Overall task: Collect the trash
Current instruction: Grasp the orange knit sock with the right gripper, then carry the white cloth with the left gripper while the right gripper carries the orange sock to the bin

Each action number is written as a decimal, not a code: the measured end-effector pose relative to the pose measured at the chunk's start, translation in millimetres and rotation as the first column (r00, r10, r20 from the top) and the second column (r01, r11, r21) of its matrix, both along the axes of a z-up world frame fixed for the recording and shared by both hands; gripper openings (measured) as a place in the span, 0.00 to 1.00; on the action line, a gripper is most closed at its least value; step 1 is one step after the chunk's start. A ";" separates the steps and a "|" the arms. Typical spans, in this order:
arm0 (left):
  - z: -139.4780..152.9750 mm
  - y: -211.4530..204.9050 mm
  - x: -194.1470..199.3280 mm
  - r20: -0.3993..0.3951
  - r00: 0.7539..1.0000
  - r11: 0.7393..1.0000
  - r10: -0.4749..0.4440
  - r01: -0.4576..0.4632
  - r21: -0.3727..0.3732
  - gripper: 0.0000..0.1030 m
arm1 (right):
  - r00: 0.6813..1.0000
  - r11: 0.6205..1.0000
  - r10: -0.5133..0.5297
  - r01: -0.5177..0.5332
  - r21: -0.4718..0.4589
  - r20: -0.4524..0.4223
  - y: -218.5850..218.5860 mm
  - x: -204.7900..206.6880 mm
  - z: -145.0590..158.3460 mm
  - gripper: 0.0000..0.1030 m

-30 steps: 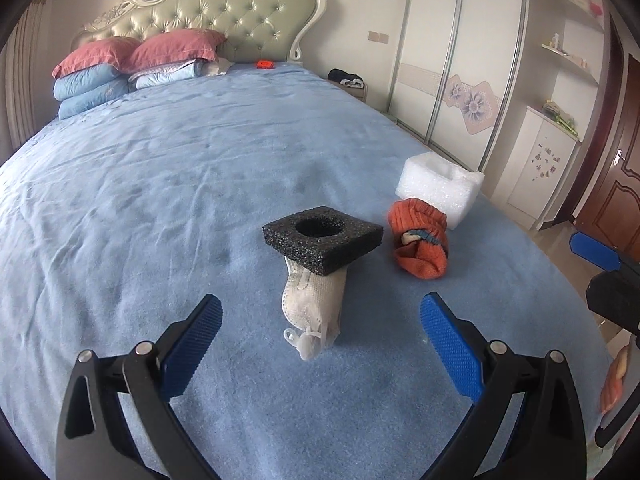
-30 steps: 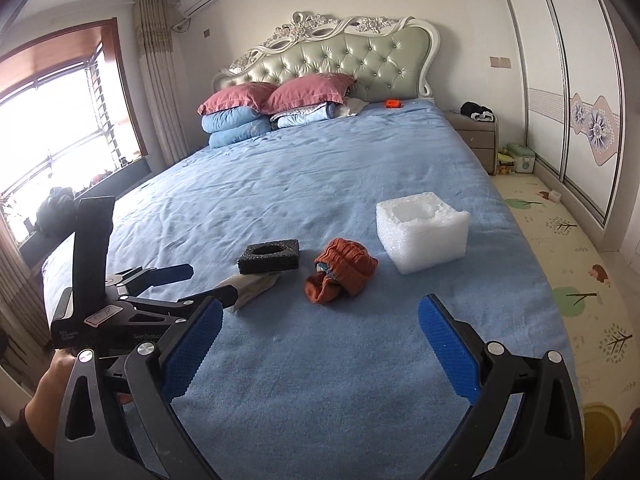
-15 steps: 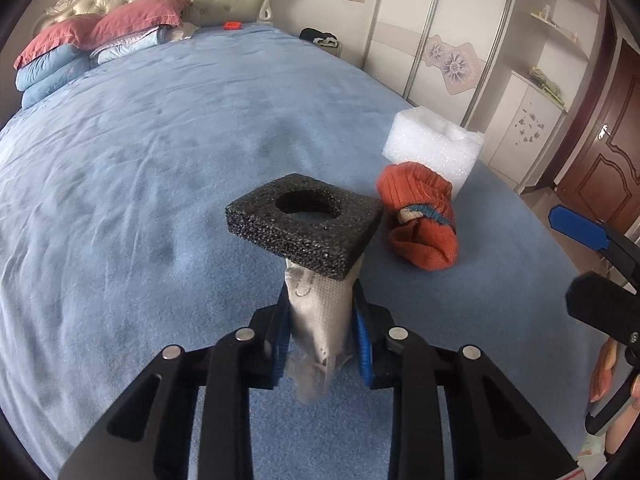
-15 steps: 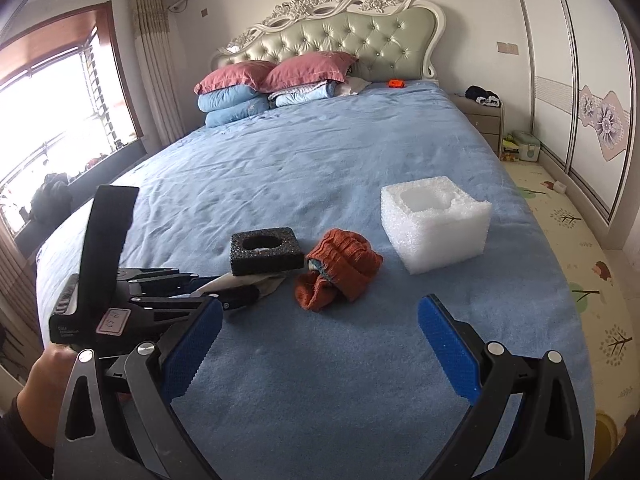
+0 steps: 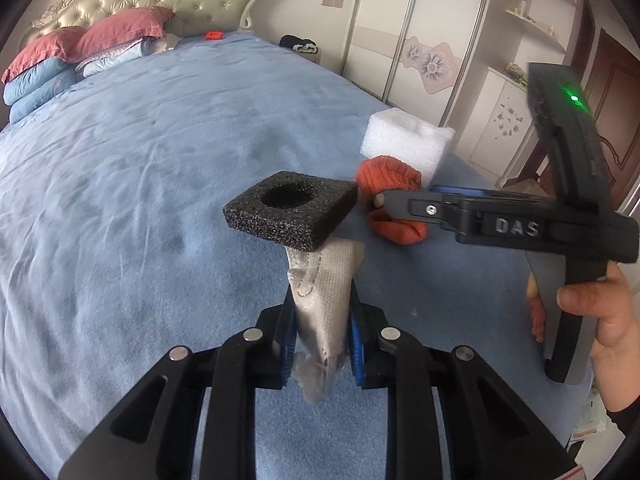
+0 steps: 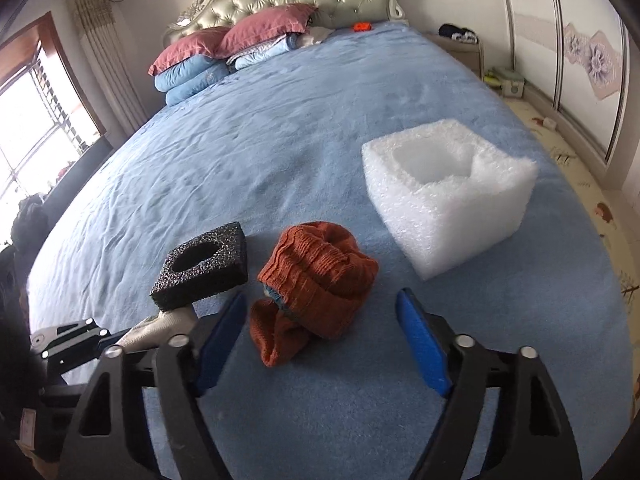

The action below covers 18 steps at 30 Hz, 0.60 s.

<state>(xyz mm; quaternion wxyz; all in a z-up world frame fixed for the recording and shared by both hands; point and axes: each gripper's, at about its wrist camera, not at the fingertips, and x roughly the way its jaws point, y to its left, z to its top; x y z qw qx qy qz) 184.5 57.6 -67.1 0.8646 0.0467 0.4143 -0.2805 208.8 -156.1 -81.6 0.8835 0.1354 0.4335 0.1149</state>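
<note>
1. The left gripper [image 5: 320,340] is squeezed tight on a white bag [image 5: 324,292]; a black foam block [image 5: 290,216] sits on the bag's far end.
2. The right gripper [image 6: 320,336] is closing around the orange hat [image 6: 316,276]; its blue pads do not touch the hat.
3. A white foam box [image 6: 448,196] sits far right on the blue bed [image 6: 280,128].

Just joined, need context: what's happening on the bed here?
A person is clearing trash off a blue bed with two handheld grippers. The left gripper is shut on a whitish woven bag, with a black foam block resting on the bag's far end. The right gripper is closing around an orange knit item, not yet pinching it. A white foam box sits untouched beyond.
</note>
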 end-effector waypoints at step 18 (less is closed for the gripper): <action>17.8 -4.2 -43.6 0.010 0.999 0.998 -0.034 0.035 -0.056 0.22 | 0.988 0.995 0.095 -0.095 -0.004 0.121 -25.3 -79.8 34.4 0.34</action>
